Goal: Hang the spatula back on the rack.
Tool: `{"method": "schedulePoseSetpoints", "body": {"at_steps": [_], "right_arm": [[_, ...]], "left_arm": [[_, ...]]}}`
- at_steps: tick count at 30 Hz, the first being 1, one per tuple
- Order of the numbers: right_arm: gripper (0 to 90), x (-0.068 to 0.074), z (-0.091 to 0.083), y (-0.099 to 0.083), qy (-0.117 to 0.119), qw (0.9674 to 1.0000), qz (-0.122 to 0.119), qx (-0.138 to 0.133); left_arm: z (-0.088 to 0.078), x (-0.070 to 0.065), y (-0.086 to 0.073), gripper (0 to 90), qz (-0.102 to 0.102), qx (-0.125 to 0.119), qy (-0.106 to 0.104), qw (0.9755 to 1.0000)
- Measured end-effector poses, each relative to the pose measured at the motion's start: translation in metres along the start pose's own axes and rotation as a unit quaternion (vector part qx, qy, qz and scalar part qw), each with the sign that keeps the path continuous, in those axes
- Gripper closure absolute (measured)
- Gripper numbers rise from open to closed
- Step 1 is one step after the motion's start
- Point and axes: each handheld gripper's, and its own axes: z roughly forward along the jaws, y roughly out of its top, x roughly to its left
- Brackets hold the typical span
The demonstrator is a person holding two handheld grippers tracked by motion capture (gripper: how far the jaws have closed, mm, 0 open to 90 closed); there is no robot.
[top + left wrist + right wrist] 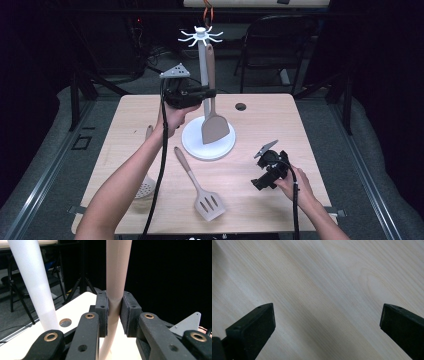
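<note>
Both my grippers differ: left gripper (114, 312) clamps the solid spatula (214, 125) handle beside the stand (202, 65), right gripper (327, 322) gapes wide over bare table (324, 277).

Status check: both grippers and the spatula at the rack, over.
Left gripper shut on solid beige spatula, handle up beside white rack pole. Right gripper open, low over wooden table. Slotted beige spatula lies clear.

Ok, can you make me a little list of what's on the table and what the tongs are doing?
held: solid spatula, handle pinched upright by left tongs
beside it: white stand with hooks on top
lying flat: slotted spatula, skimmer spoon
right tongs: open over bare table
</note>
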Motion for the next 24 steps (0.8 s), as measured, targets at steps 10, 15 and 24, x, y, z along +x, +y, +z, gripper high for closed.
{"method": "schedulePoseSetpoints", "body": {"at_steps": [10, 15, 24], "right_arm": [[0.0, 0.002, 0.001, 0.001, 0.003, 1.0000, -0.006, 0.002], [0.0, 0.002, 0.001, 0.000, 0.002, 1.0000, -0.006, 0.002], [0.0, 0.002, 0.002, 0.001, 0.003, 1.0000, -0.007, 0.003]], "left_arm": [[0.002, 0.007, -0.001, 77.4, -0.011, -0.001, 0.002, 0.9999], [0.004, 0.010, -0.001, 77.4, -0.011, 0.002, 0.010, 0.9999], [0.006, 0.014, -0.002, 77.2, -0.002, 0.002, 0.032, 0.9995]]}}
